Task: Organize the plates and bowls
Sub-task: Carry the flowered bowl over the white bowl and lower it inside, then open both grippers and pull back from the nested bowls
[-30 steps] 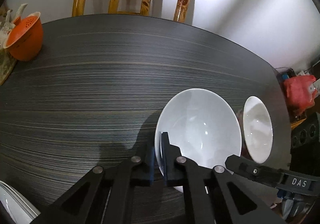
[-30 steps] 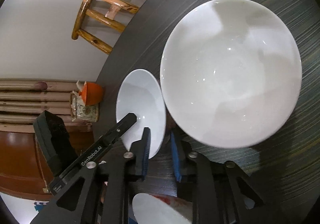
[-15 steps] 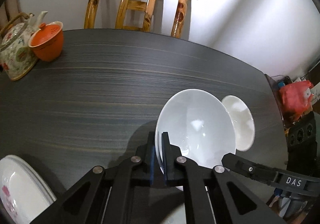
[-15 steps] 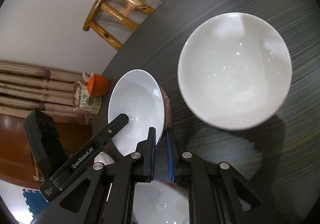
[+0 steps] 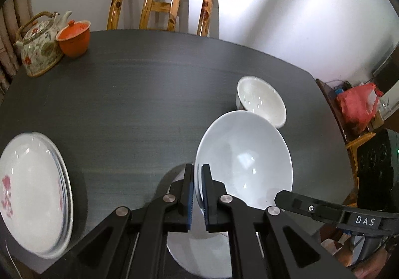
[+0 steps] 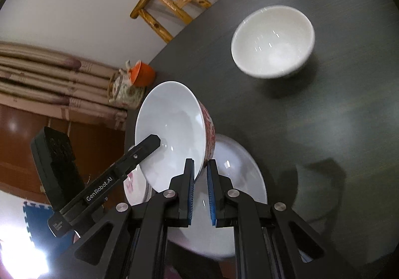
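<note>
Gripping the rim of a wide white bowl (image 5: pixel 243 157), the left gripper (image 5: pixel 197 186) was nearly closed and angled steeply down over the table (image 5: pixel 139 94). The right gripper (image 6: pixel 200 186) (tilted down) pinched a red-patterned bowl (image 6: pixel 174 129) rim above a plate (image 6: pixel 239 174) at the near edge.

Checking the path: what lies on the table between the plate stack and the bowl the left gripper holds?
Only bare table, seen in the left wrist view, between plate stack and bowl.
</note>
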Tool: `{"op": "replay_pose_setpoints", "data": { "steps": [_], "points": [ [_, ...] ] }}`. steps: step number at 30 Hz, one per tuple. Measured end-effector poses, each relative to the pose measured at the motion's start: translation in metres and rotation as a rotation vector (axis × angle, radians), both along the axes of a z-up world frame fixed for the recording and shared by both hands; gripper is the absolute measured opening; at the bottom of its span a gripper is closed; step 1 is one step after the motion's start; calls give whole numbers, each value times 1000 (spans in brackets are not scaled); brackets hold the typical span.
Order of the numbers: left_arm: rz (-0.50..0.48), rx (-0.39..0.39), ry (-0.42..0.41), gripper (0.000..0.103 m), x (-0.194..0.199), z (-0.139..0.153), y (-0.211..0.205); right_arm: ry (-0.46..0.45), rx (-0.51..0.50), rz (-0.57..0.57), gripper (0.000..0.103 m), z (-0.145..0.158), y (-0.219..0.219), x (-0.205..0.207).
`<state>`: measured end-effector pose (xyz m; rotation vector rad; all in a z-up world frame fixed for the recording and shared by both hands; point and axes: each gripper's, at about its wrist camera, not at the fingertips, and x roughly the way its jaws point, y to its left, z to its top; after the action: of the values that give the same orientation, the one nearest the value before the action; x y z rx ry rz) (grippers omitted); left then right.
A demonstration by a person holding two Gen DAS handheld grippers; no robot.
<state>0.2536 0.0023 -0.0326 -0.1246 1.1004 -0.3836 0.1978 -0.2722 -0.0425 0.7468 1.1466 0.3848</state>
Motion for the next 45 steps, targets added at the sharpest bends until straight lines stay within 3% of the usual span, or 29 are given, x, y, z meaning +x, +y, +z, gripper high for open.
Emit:
{"op": "replay_pose_setpoints", "data": {
  "steps": [8, 19, 33, 45],
  "points": [
    [-1, 34, 35, 6, -30, -30, 0, 47, -12, 13, 11, -26, -2, -36],
    [7, 66, 44, 6, -43, -44, 7, 68, -43, 25, 11, -38, 4, -47],
    [3, 85, 43, 8, -46, -44, 4, 56, -66, 20, 11, -38, 12, -48],
    [-27, 140, 13, 20, -51, -40, -9, 39, -64, 24, 13, -36, 10, -51]
  ]
}}
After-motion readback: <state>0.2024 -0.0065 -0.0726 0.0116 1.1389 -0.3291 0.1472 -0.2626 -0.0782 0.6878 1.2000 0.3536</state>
